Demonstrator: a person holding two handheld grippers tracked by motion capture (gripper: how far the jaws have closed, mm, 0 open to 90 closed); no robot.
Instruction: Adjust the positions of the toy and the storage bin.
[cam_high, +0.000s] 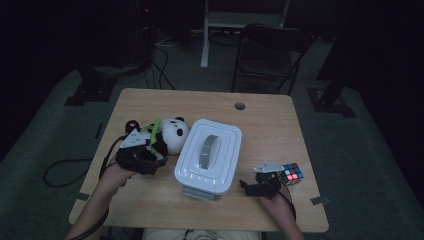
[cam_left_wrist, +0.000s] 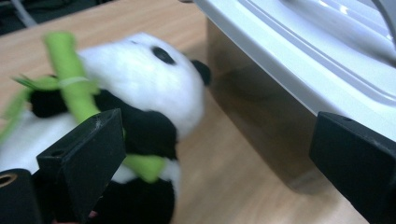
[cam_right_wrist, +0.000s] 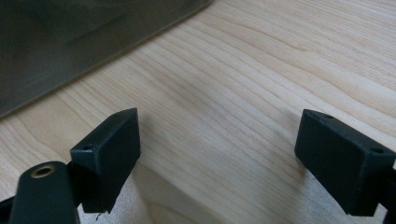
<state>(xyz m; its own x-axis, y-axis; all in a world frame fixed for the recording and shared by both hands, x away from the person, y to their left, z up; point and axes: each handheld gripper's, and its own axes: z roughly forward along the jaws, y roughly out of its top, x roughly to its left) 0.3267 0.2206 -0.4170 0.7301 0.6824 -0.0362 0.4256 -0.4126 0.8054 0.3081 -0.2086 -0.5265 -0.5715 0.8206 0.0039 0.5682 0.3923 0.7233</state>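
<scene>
A black-and-white plush panda (cam_high: 172, 134) holding a green bamboo stalk lies on the wooden table (cam_high: 165, 102), left of a white lidded box (cam_high: 210, 155). My left gripper (cam_high: 154, 157) sits at the panda's near side. In the left gripper view its jaws stand wide apart: the panda (cam_left_wrist: 140, 93) is at the left jaw, the box's wall (cam_left_wrist: 261, 116) is by the right jaw, and bare table lies between the gripper's fingertips (cam_left_wrist: 219, 149). My right gripper (cam_high: 247, 186) rests low, right of the box, open over bare wood (cam_right_wrist: 219, 149). A colourful puzzle cube (cam_high: 291, 173) sits just right of it.
The box's grey handle (cam_high: 210, 150) runs along its lid. A round cable hole (cam_high: 240, 106) is near the table's far edge. A dark chair (cam_high: 270, 50) and a white stand leg (cam_high: 205, 35) are beyond the table. Cables lie on the floor at left.
</scene>
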